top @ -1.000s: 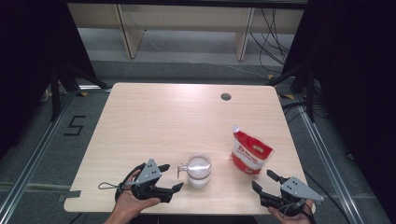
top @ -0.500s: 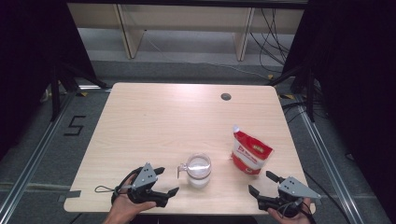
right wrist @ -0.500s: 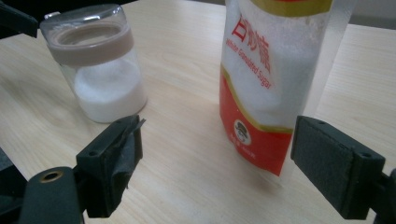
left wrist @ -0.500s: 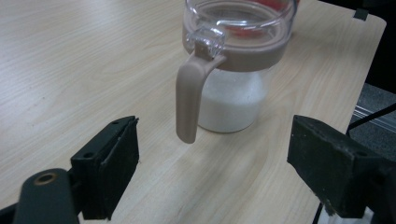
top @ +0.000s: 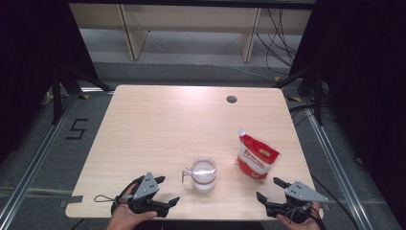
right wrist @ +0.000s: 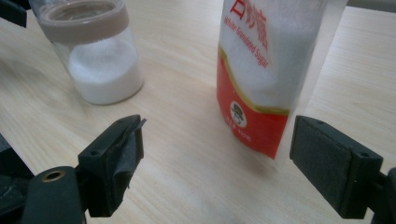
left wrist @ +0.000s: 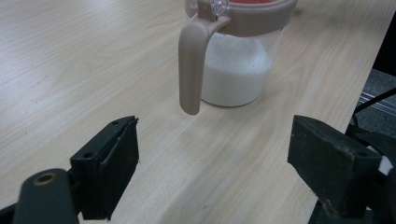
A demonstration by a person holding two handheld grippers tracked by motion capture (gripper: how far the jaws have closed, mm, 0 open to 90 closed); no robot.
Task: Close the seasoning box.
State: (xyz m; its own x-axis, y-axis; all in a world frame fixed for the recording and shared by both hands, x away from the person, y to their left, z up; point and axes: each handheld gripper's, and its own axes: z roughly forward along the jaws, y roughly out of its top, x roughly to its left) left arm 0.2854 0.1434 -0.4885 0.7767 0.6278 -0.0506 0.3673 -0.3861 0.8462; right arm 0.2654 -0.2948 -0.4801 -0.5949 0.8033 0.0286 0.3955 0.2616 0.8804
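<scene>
Where frame crops, jar (left wrist: 238, 51) rim, bag (right wrist: 275, 70) top

sugar jar (left wrist: 238, 51) top cut off, sugar bag (right wrist: 275, 70) top cropped, its small print unreadable

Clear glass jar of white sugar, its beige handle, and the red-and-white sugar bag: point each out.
Clear glass jar (top: 204, 178), high view, glass body.
Beige handle (left wrist: 191, 65), left gripper view, mid-grip.
Red-and-white sugar bag (right wrist: 261, 70), right gripper view, front panel.
</scene>
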